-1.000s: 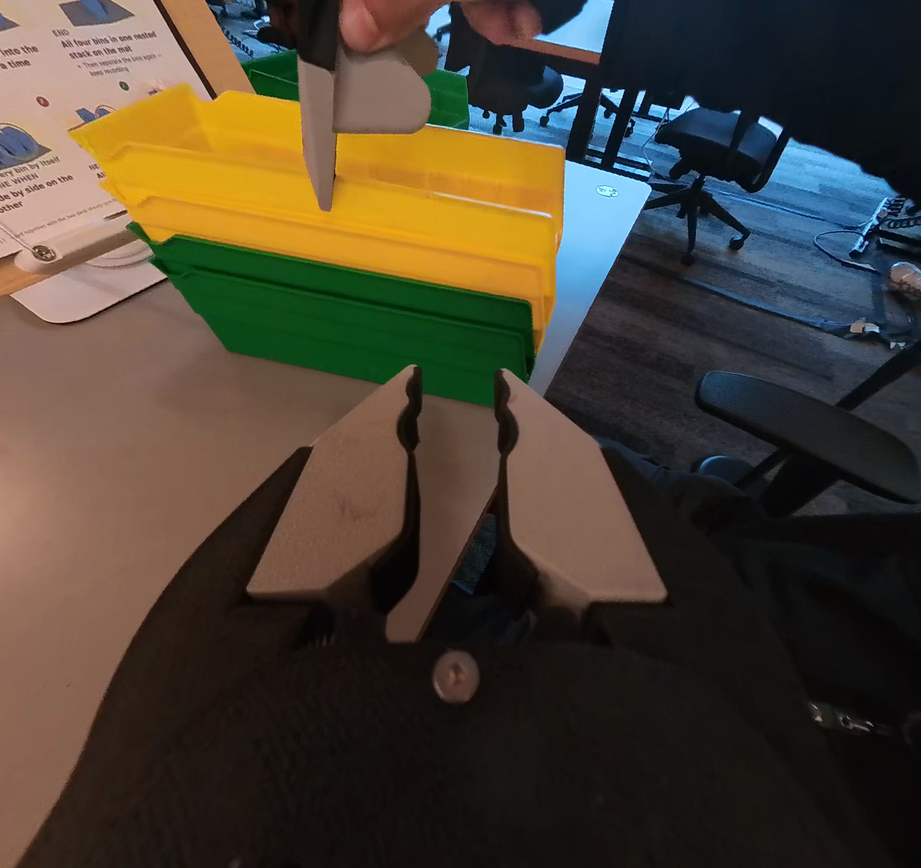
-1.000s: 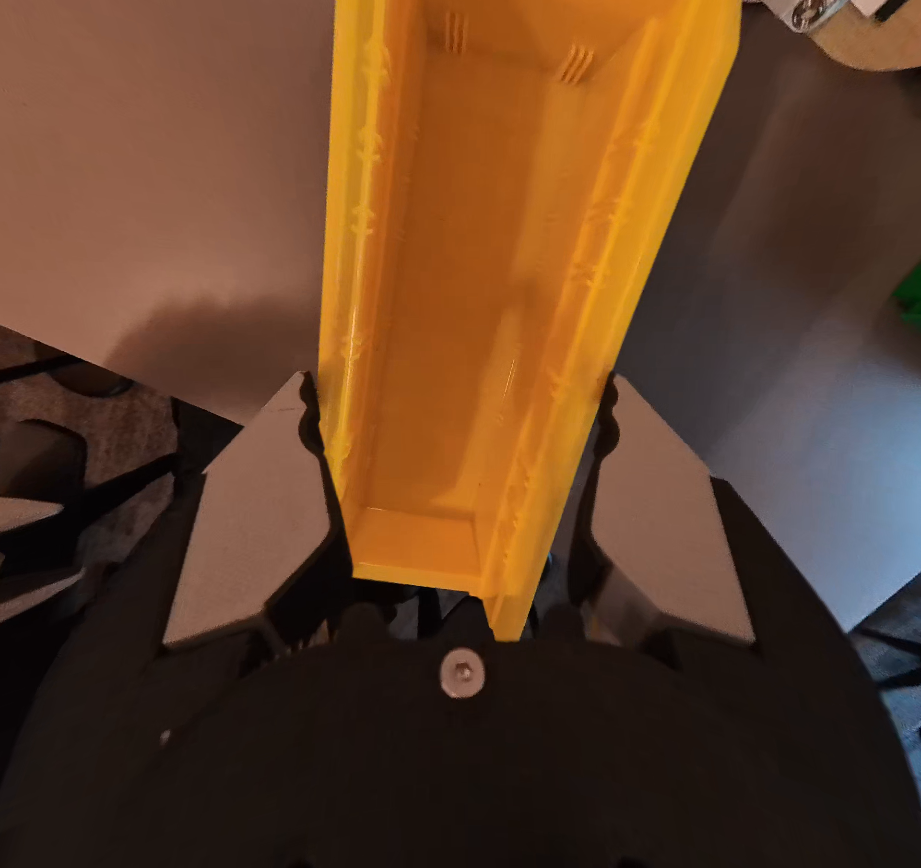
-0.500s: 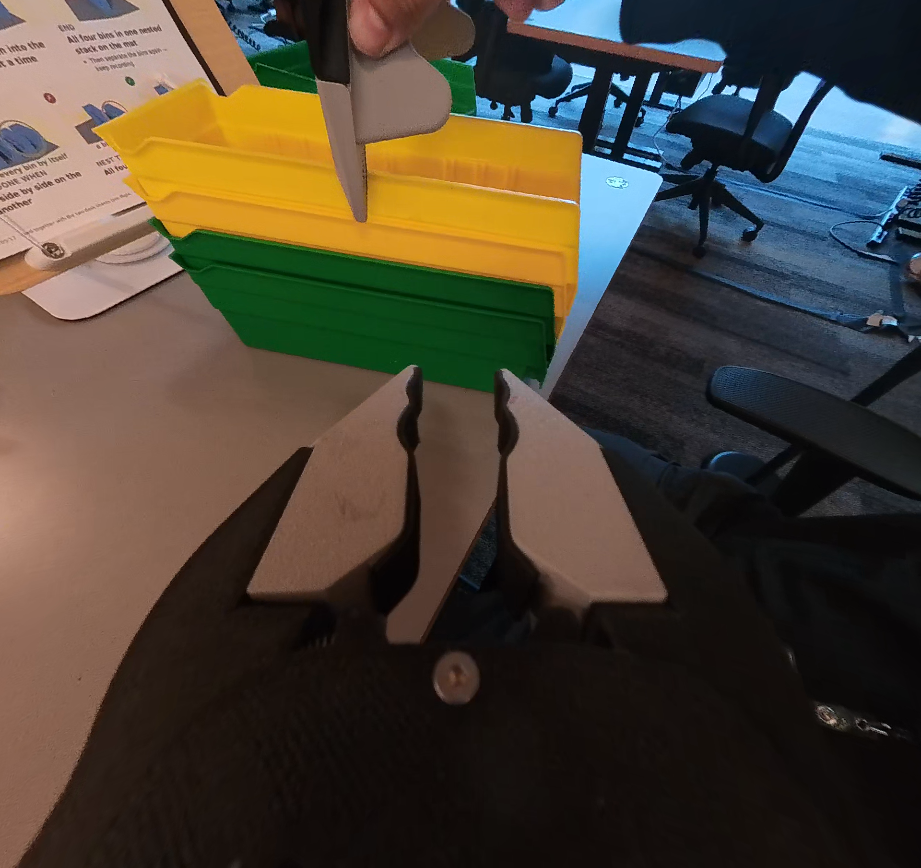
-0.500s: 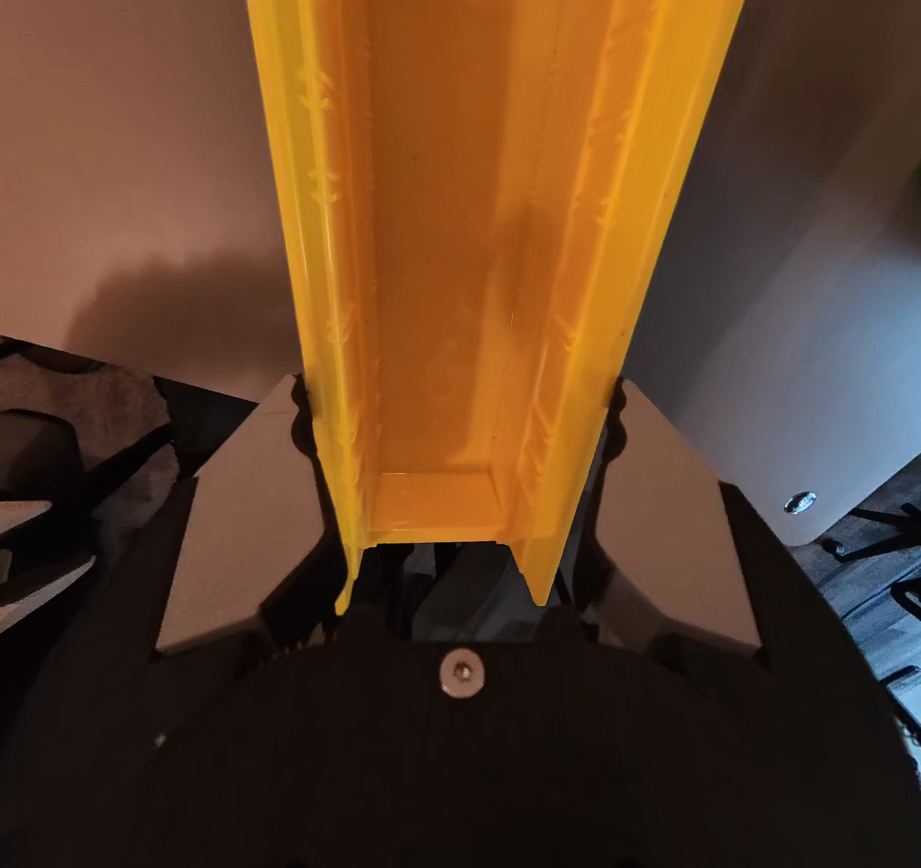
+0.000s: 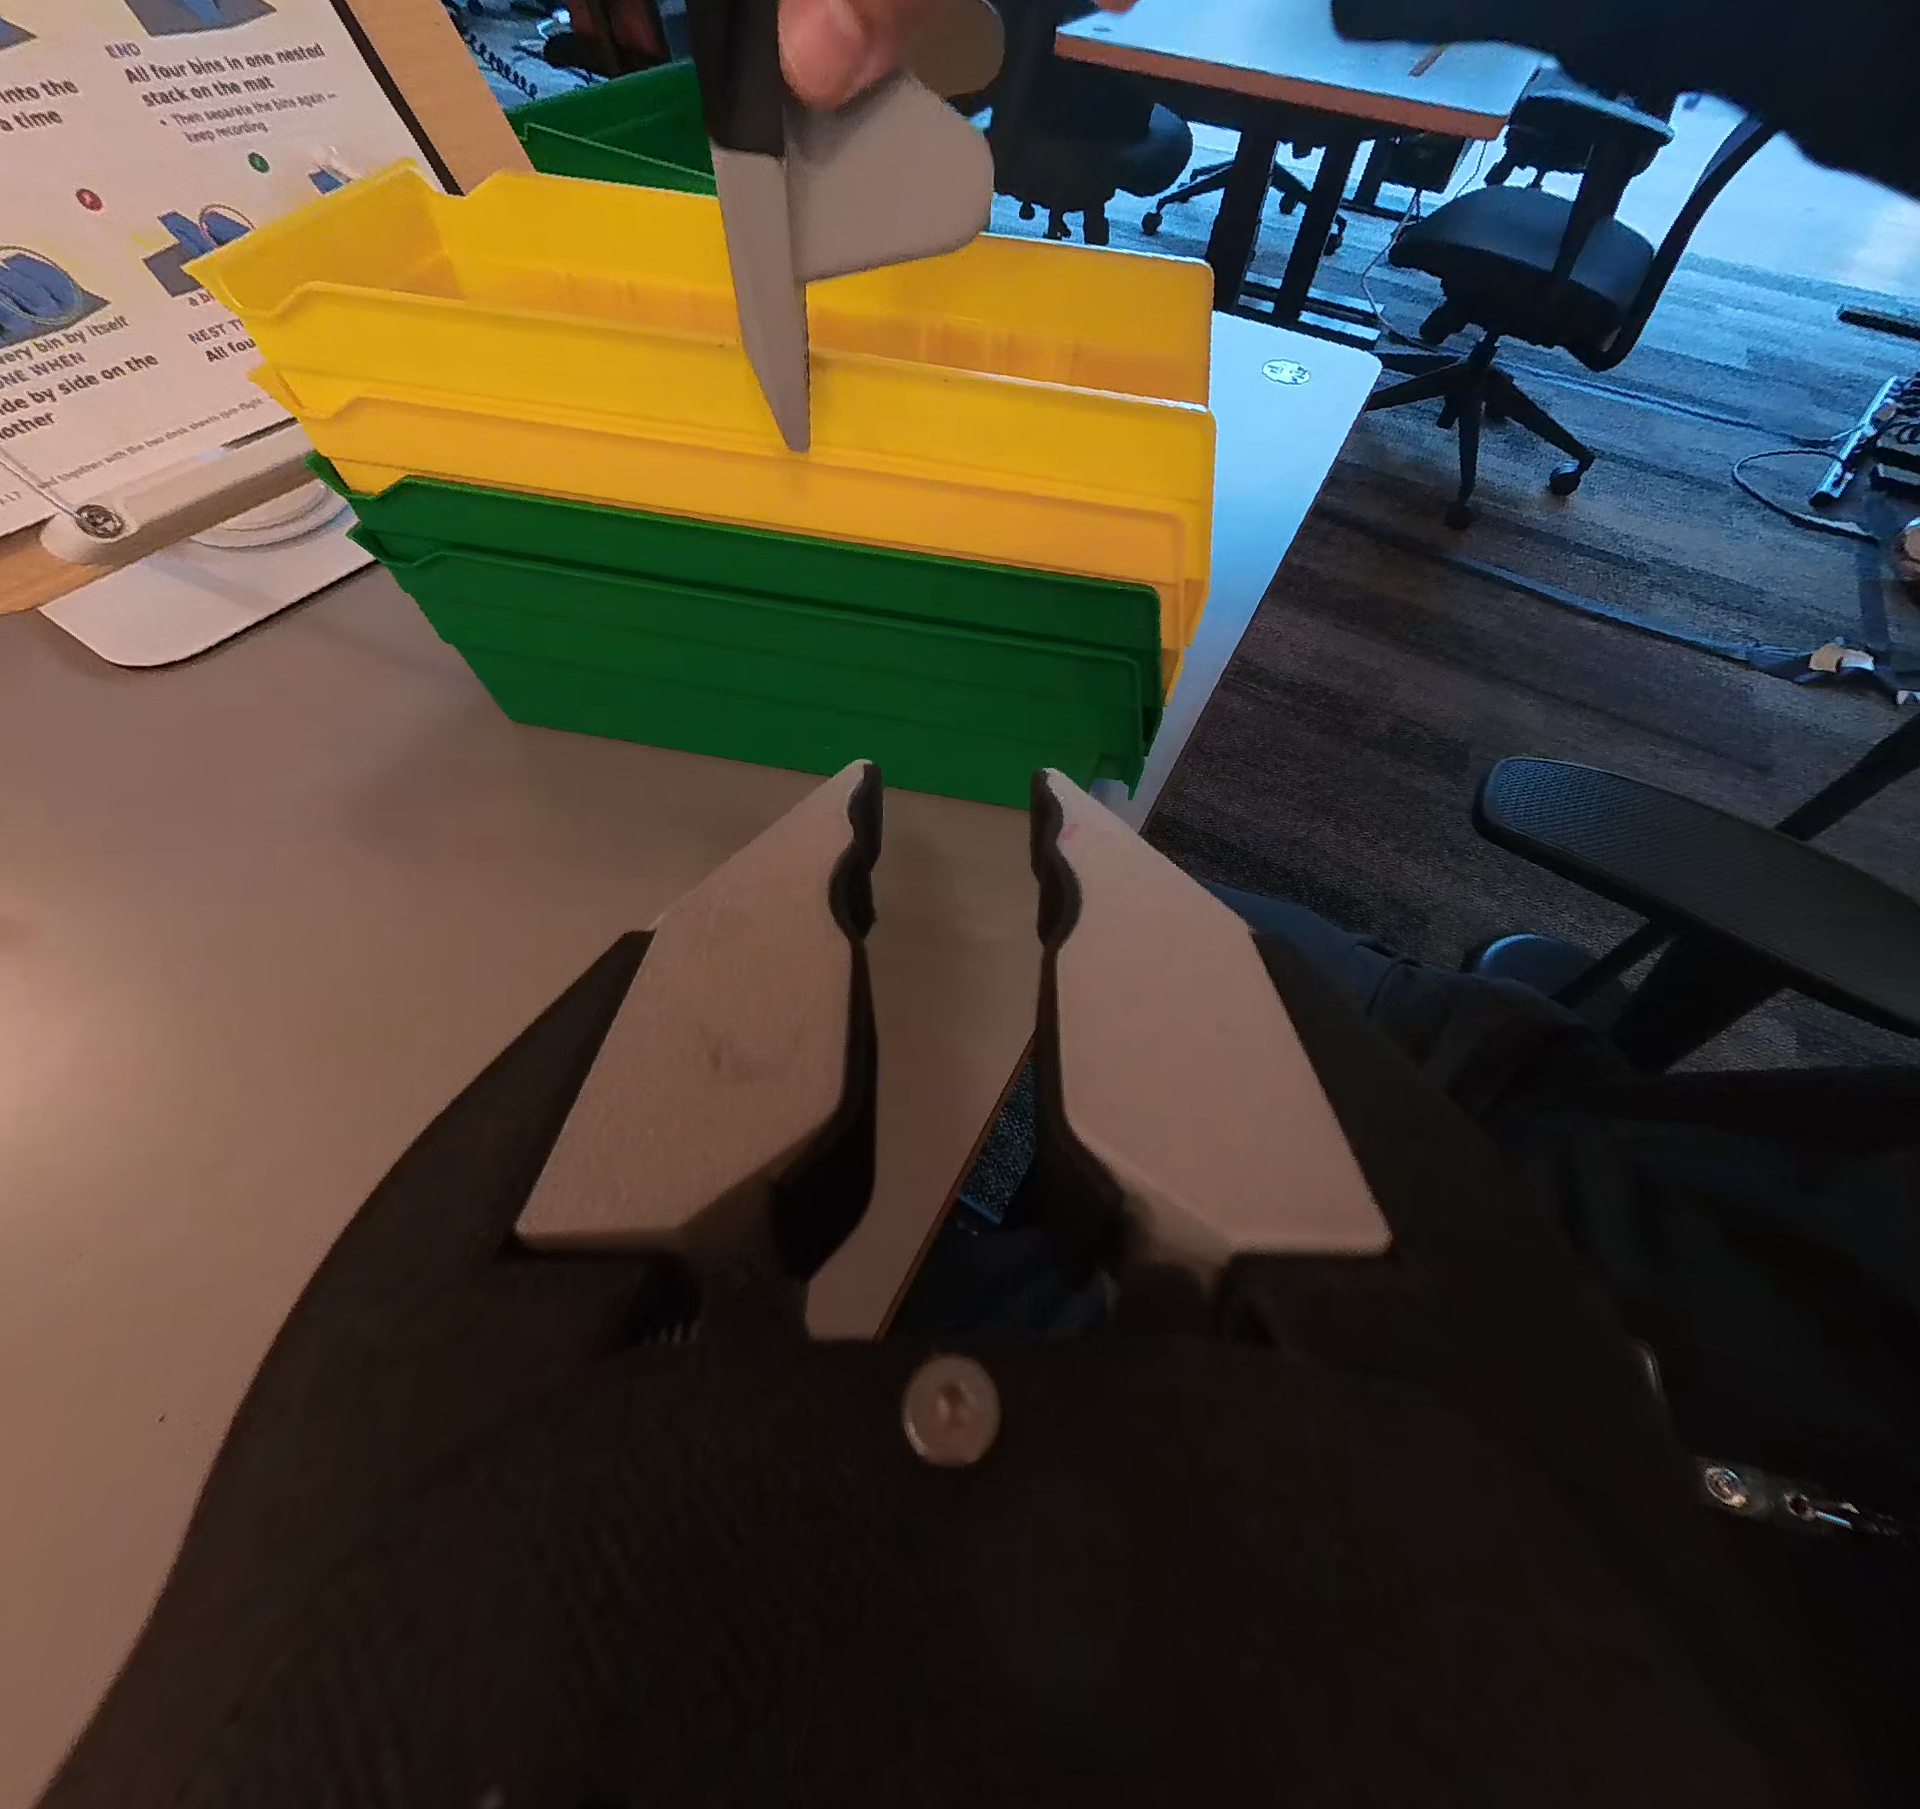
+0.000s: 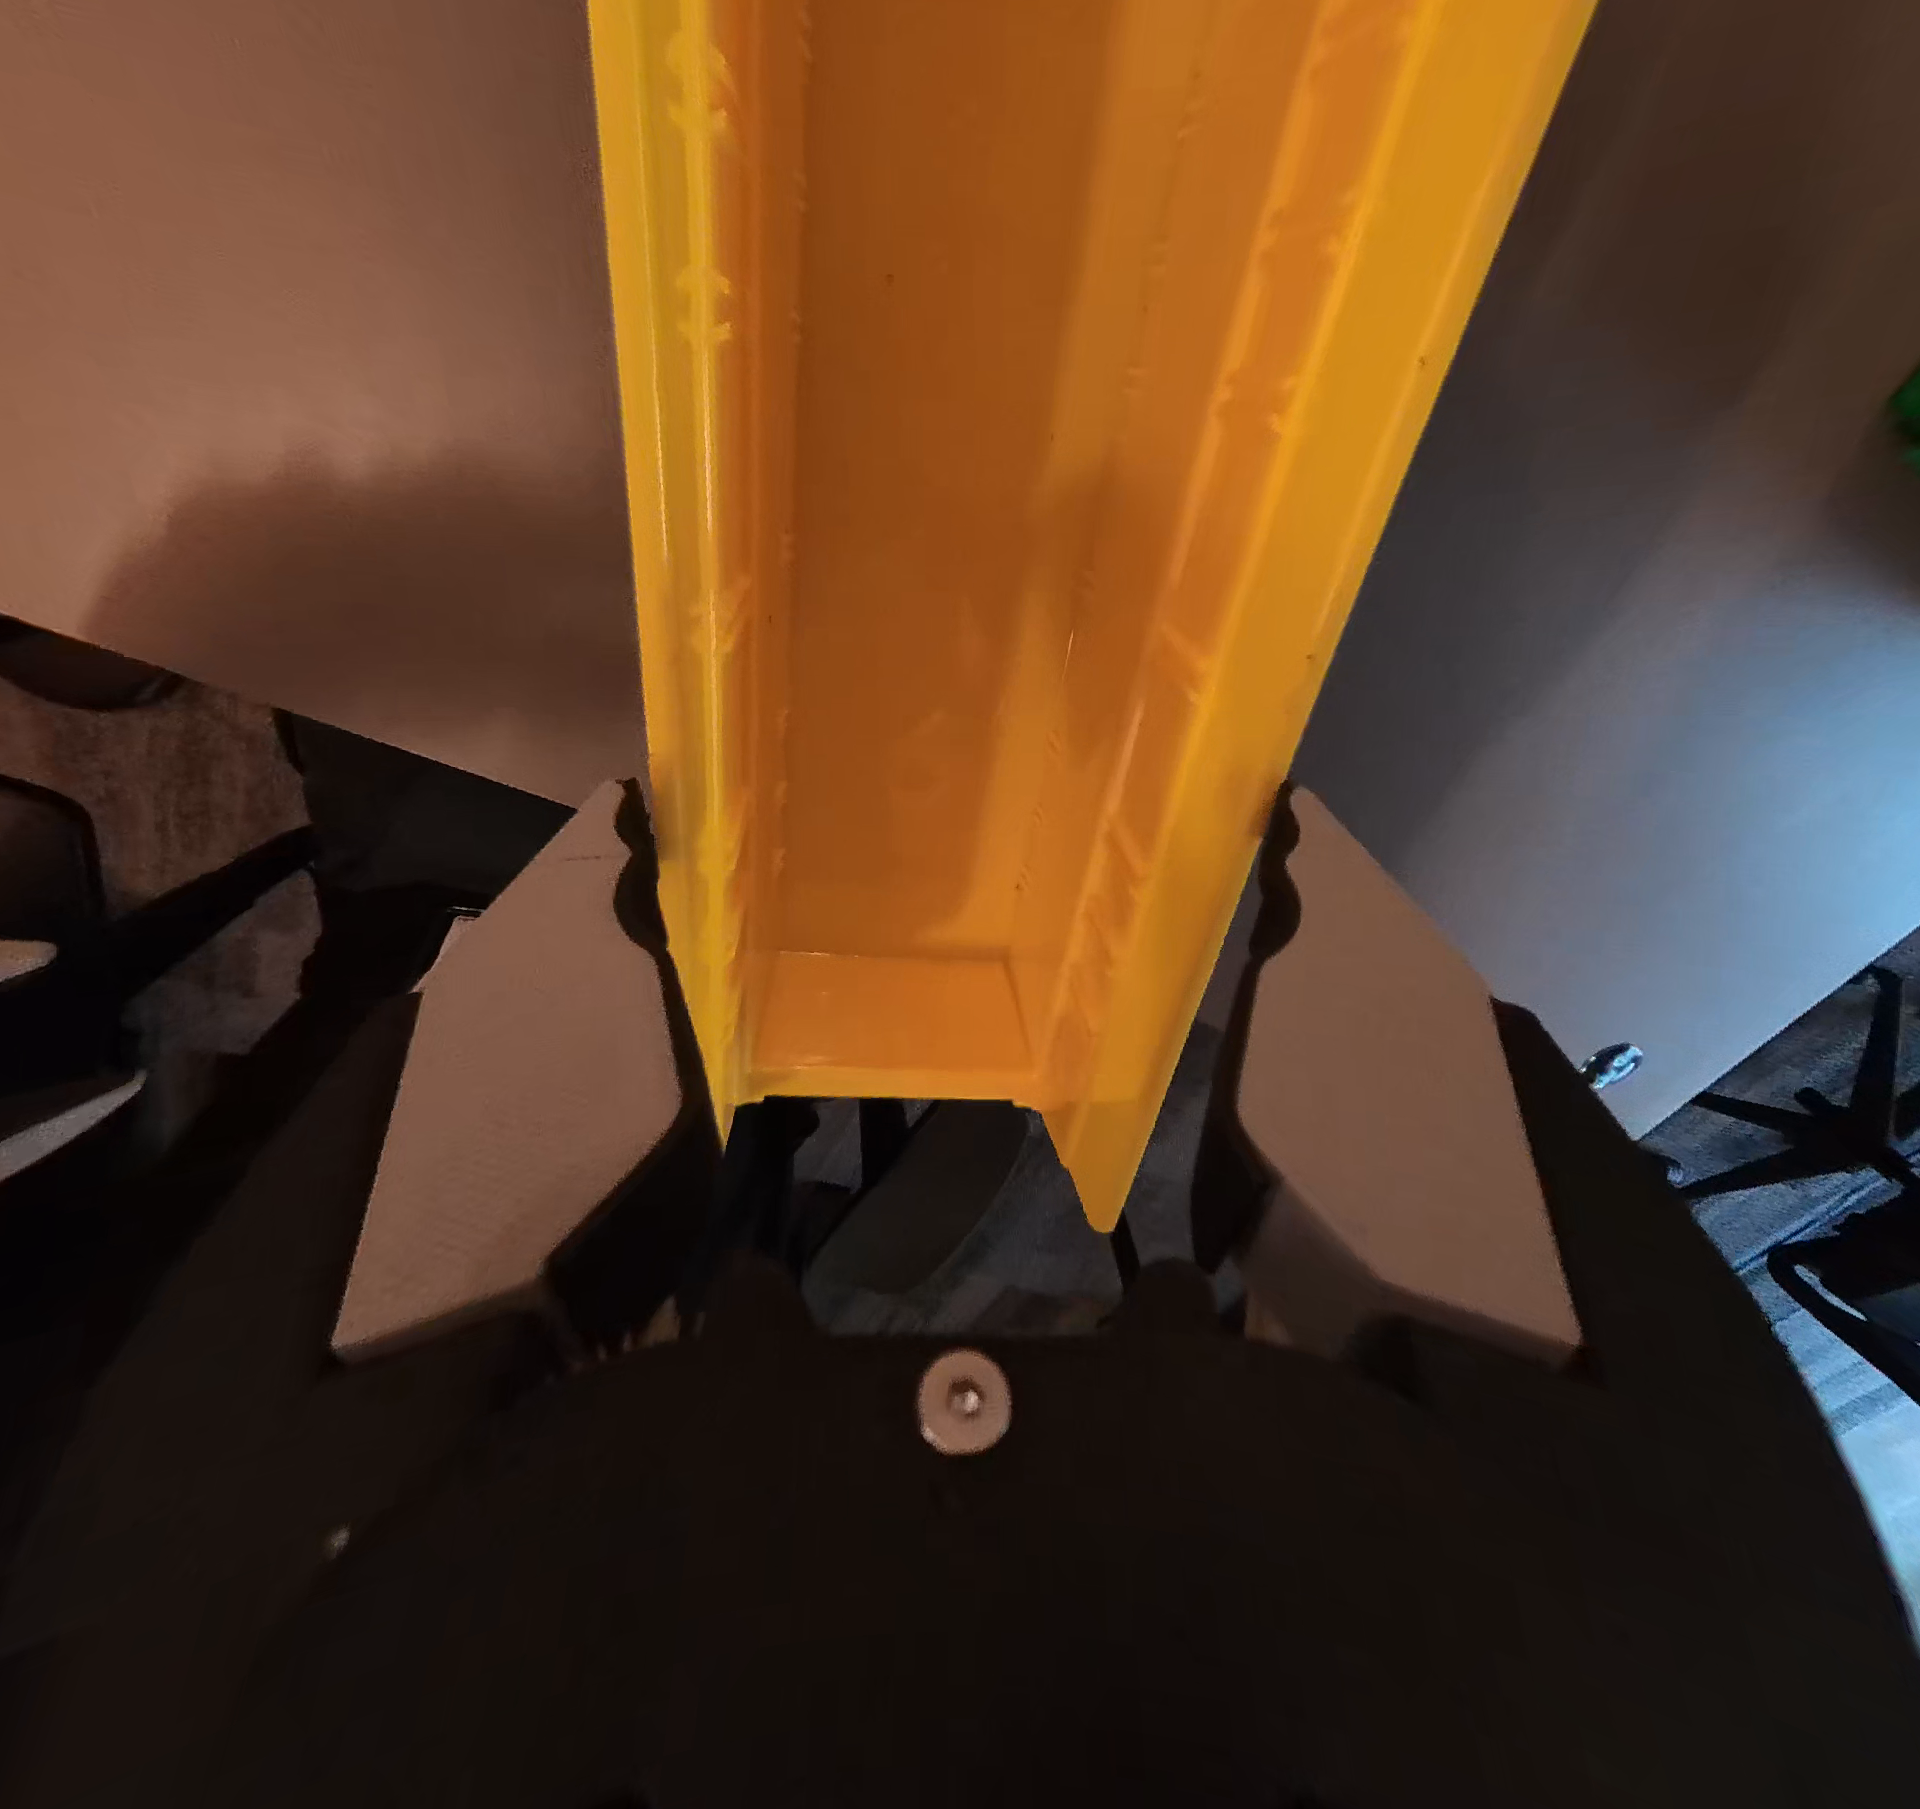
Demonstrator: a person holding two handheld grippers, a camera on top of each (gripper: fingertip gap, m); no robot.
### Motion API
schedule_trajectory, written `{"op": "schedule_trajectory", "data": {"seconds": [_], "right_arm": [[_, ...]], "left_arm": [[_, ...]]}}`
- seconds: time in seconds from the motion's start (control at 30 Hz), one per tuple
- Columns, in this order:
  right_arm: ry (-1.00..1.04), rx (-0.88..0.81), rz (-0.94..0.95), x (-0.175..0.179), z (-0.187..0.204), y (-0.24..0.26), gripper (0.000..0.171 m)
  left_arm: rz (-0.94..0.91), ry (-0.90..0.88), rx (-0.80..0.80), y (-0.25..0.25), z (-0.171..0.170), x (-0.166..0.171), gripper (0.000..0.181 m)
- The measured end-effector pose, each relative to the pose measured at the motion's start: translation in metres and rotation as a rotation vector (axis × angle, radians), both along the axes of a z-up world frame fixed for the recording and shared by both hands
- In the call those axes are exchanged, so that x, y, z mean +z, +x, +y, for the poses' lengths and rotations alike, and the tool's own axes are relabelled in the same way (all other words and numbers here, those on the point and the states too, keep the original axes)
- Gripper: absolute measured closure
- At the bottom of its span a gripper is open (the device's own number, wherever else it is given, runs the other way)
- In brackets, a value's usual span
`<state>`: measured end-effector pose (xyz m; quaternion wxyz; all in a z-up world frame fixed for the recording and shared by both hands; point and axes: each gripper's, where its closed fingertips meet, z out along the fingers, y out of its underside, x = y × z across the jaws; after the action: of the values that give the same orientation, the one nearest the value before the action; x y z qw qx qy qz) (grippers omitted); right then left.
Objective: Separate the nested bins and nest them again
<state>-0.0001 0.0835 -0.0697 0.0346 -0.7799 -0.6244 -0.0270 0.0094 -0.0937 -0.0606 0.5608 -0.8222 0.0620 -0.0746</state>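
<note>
Two yellow bins sit nested on two green bins (image 5: 779, 616) near the table's right edge. My right gripper (image 6: 956, 809) comes down from above and is shut across the width of the top yellow bin (image 5: 582, 336), one finger on each long side. Its near finger (image 5: 769, 305) lies against the bin's front wall, and the far finger is hidden behind the bin. The top yellow bin (image 6: 935, 512) rests in the second yellow bin (image 5: 935, 481). My left gripper (image 5: 951, 793) is slightly open and empty, low over the table just in front of the green bins.
The grey table (image 5: 260, 928) ends just right of the stack. An instruction sheet on a stand (image 5: 156, 201) is at the back left. Another green bin (image 5: 613, 123) stands behind the stack. Office chairs (image 5: 1538, 253) and a chair armrest (image 5: 1714, 897) are off to the right.
In the right wrist view the yellow bin's far end has left the frame and the table's corner has come into view. The left gripper's gap is unchanged, and its view has drifted slightly.
</note>
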Motion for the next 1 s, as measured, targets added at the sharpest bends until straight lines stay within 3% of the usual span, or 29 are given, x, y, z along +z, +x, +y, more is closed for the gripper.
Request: {"op": "schedule_trajectory", "data": {"seconds": [0.13,0.8,1.0], "right_arm": [[0.006,0.0,0.013,0.0094,-0.0011,0.0,0.064],[0.026,0.011,0.024,0.0018,-0.0001,-0.002,0.057],[0.032,0.037,0.013,0.0042,0.0014,-0.0018,0.073]], "left_arm": [[0.0,0.0,-0.002,0.0013,0.0002,0.0001,0.155],[0.001,-0.009,-0.006,0.0034,0.0017,-0.0026,0.155],[-0.003,-0.011,-0.005,0.0024,0.0022,-0.0038,0.155]]}}
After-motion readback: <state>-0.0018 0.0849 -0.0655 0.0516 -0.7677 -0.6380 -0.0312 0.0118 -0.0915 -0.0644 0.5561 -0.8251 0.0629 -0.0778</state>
